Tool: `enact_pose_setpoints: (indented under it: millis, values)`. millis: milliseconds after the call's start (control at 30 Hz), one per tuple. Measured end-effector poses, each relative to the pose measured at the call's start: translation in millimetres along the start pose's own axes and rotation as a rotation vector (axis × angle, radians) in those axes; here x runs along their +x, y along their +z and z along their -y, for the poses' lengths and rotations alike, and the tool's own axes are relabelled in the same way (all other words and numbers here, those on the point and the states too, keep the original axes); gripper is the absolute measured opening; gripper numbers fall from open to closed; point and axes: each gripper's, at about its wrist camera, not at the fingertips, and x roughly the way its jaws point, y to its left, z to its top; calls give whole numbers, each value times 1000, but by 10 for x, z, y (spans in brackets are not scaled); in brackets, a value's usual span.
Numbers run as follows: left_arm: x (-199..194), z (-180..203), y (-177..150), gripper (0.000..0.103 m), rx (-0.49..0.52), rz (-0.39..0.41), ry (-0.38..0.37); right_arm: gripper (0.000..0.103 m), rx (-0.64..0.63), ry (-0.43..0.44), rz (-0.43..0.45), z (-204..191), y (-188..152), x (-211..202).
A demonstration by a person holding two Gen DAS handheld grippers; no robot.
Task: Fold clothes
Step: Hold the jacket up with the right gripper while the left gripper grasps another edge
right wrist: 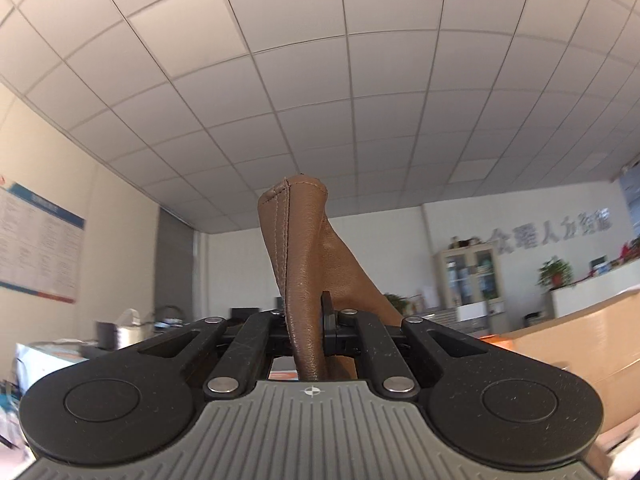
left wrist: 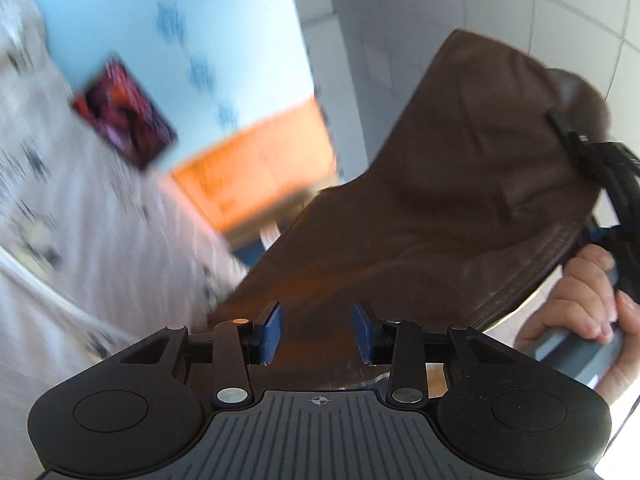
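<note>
A: Where's your left gripper [left wrist: 318,334]?

B: Your left claw gapes wide with nothing pinched; its blue pads [left wrist: 272,334] sit apart, the brown leather garment [left wrist: 440,200] hanging just past them, above the blurred patterned bedding [left wrist: 92,216].

A: And the right?

B: Your right gripper [right wrist: 310,334] is clamped tight on a stitched edge of that garment, which rises upright between the fingers toward the tiled ceiling [right wrist: 320,60]. Your right hand [left wrist: 584,300] grips its handle.
</note>
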Motion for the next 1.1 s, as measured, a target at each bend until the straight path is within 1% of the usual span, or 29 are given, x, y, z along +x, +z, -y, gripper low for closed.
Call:
enact_pose_setpoints:
  millis: [33,67,100,133,167,200,233,267,300,333,433,533,567,600,633,667,733,767,867,967,1033,1067,1100]
  values:
    - [-155,21,58,37,25,55,6,4,20,16,-1,-106,-11,53]
    - [-315,76,97,45,71,112,24,4,43,26,0,-222,-16,104]
    - [-473,149,125,64,121,168,51,4,66,35,2,-338,-21,154]
    - [-630,220,151,75,172,222,78,4,89,44,3,-454,-27,205]
    - [-768,282,162,89,227,261,101,4,114,54,-4,-519,-12,256]
    - [-828,334,137,93,300,259,129,4,140,64,-10,-583,3,308]
    - [-888,387,111,93,373,257,157,4,166,72,-21,-631,23,365]
    - [-948,439,86,96,445,254,185,4,190,77,-26,-662,51,415]
    - [-1007,492,61,101,518,251,213,4,214,83,-30,-694,78,464]
    - [-1053,541,33,103,592,245,243,4,228,90,-28,-738,107,475]
    - [-818,602,-135,103,826,161,373,4,261,81,-18,-780,189,501]
    - [-435,575,-269,103,937,9,351,4,269,81,-29,-802,264,526]
    - [-302,557,-310,99,975,-33,350,4,277,85,-36,-789,292,522]
    - [-199,545,-357,64,1033,-22,419,4,284,89,-43,-776,321,518]
    - [-97,532,-399,38,1091,-10,487,4,291,93,-46,-773,356,530]
    - [-13,515,-388,15,1145,6,547,4,296,97,-47,-728,371,514]
    - [13,514,-262,13,1122,62,617,4,307,103,-50,-636,400,483]
    - [-14,528,-201,13,1123,117,674,4,327,111,-52,-567,413,466]
    - [-84,569,-35,13,1198,289,843,4,356,142,-54,-323,462,401]
    - [-127,621,59,13,1303,414,965,4,350,160,-64,-60,450,296]
    - [-166,617,46,13,1387,454,1018,4,363,162,-94,154,361,245]
    - [-187,614,36,13,1427,470,1041,4,366,165,-124,256,277,219]
    - [-227,600,-6,13,1444,446,1035,4,369,168,-153,358,192,194]
